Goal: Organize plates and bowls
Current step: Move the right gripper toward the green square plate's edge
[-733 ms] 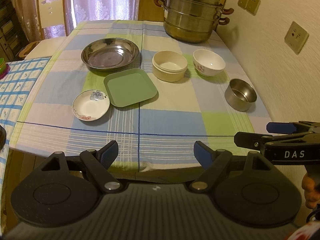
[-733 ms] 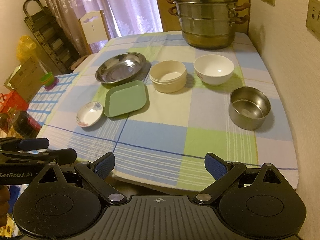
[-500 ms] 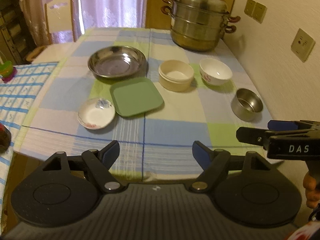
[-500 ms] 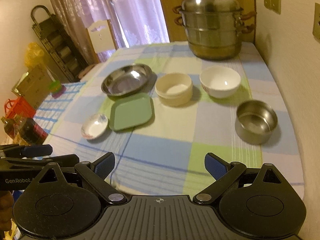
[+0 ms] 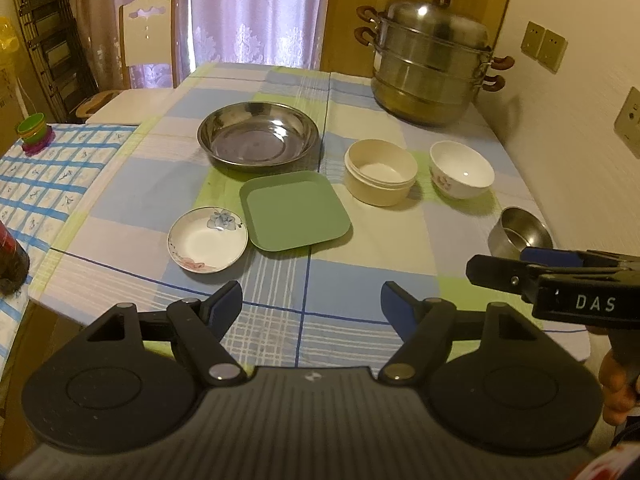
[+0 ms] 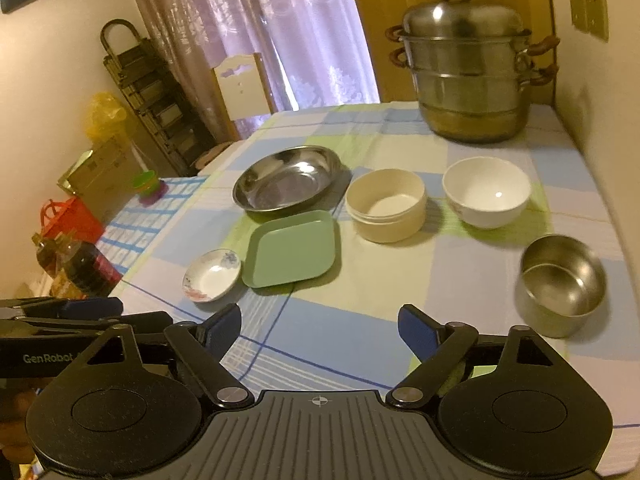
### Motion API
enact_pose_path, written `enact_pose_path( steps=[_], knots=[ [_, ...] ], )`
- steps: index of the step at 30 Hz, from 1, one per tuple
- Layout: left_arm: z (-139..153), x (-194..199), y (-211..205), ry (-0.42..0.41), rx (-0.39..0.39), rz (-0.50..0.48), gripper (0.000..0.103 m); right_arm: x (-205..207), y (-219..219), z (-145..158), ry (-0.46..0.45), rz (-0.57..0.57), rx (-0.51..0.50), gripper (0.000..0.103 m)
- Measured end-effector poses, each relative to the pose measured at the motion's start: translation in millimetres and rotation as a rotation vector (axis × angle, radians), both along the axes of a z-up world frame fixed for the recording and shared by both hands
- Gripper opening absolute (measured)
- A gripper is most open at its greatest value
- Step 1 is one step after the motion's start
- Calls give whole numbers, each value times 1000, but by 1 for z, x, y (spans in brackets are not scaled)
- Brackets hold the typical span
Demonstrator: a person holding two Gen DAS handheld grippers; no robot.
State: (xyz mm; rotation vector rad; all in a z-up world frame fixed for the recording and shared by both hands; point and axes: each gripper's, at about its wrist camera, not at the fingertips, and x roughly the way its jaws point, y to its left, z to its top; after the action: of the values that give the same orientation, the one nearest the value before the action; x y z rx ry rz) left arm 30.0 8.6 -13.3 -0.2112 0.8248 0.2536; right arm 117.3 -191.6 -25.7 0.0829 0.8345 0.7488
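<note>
With both grippers spread and empty short of the table (image 5: 120, 208), the left gripper (image 5: 311, 300) sits nearer the small floral plate (image 5: 207, 239), just left of the green plate (image 5: 295, 210).

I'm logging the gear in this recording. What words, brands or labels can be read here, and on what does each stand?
"DAS": white letters on the side of the right tool, seen from the left wrist view.
"GenRobot": pale letters on the side of the left tool, seen from the right wrist view; whatever follows is hidden.
The dark bottles carry labels too blurred to read.
</note>
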Motion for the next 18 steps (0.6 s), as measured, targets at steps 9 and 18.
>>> enact_pose_path(
  steps=[9,18],
  knots=[
    [-25,46,32,25,-29,-47,67,31,35,-18,-28,23,12,70],
    [-54,104,80,58,-42,-97,58,84,85,-53,21,8,-10,49]
  ],
)
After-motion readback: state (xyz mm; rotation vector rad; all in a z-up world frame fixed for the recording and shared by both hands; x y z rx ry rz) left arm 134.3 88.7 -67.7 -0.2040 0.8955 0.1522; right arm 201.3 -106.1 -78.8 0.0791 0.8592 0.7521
